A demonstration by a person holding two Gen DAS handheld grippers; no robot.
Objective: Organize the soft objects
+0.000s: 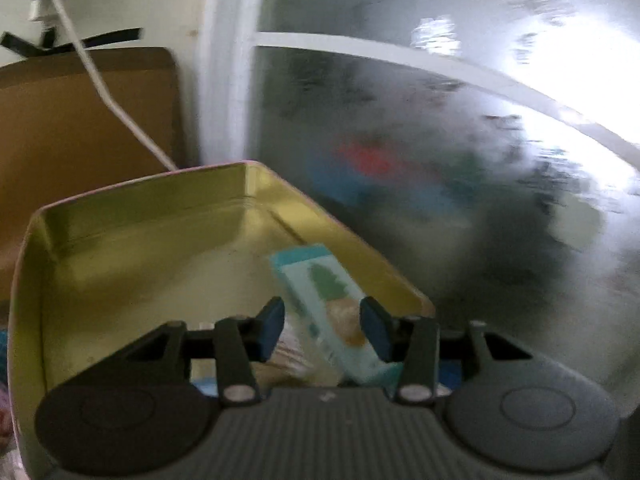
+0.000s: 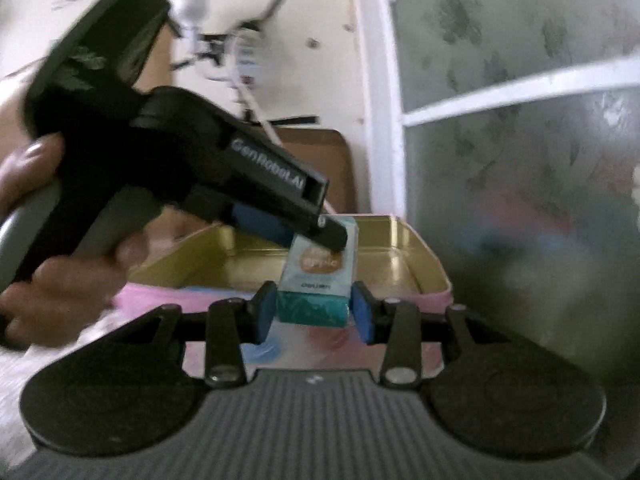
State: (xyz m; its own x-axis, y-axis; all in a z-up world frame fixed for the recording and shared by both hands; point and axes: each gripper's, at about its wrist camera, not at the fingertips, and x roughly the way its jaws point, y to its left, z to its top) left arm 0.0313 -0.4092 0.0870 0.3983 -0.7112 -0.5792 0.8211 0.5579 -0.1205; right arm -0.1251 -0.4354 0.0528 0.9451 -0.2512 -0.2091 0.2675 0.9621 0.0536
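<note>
Showing a handover above the open gold tin (image 1: 132, 240), the landmark for all places given here. Largest is the frosted window (image 1: 420, 128), which rises behind and to the right of the tin; a brown board (image 1: 80, 128) leans on the wall behind the tin's left side, with a white cable (image 1: 100, 80) trailing down across it. The tin itself lies open, gold inside with a pink outer wall, and its visible floor is mostly bare.

The right gripper (image 2: 314, 310) sits in front of the tin's near rim, its blue pads pinching the teal end of the tissue pack (image 2: 318, 276), which is held over the tin's interior. The left gripper (image 1: 322, 328), gripped by a hand (image 2: 48, 248), reaches in from the tin's left; the pack lies between its pads, which are easing apart, and a clear gap shows on one side, so no grip is evident there.

Progress, as judged: the pack is not yet set down in the tin. Placing it remains, as does any further sorting, which cannot be assessed from these views.
</note>
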